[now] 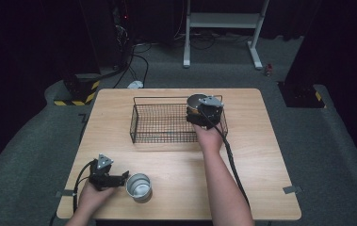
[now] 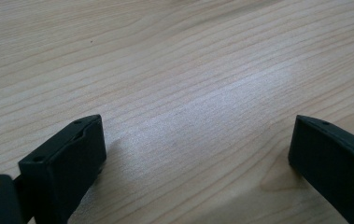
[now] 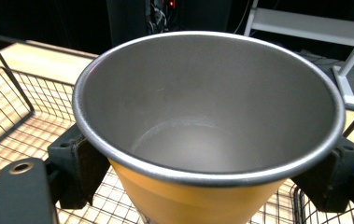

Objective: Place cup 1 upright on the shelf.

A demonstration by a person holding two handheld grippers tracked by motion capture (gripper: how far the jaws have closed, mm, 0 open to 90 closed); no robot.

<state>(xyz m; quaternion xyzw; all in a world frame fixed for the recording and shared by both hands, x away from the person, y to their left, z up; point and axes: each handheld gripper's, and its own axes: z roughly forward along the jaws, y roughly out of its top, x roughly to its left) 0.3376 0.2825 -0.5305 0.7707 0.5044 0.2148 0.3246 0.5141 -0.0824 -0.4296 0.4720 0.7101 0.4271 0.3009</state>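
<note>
We hold an orange cup with a steel-lined interior [image 3: 207, 121] in the right gripper [image 1: 205, 113], whose jaws are clamped on the cup's outer wall just under the rolled rim, one jaw on each side. The cup sits upright over the right end of the black wire basket [image 1: 141, 127], and in the right gripper view the basket mesh lies directly beneath it. The main risk, in our judgement, is slippage: the cup wall tapers downward and looks smooth, so a loose clamp could let it slide or tilt out of the jaws. A second risk is contact with the basket: if we lower the cup too near the right wall, its base or the jaws may catch the top wire and tip the cup or shift the basket on the wooden table [image 1: 261, 155]. Releasing from too high could let the cup bounce or fall over on the mesh. The right forearm reaches forward from the near edge of the table, with the hand behind the gripper and the cable trailing back along the arm. The left gripper [image 1: 122, 179] rests low at the near left of the table, jaws spread wide and gripping nothing, pointing toward a second, silver metal cup [image 1: 139, 187] that stands upright just beside its jaw tips.
</note>
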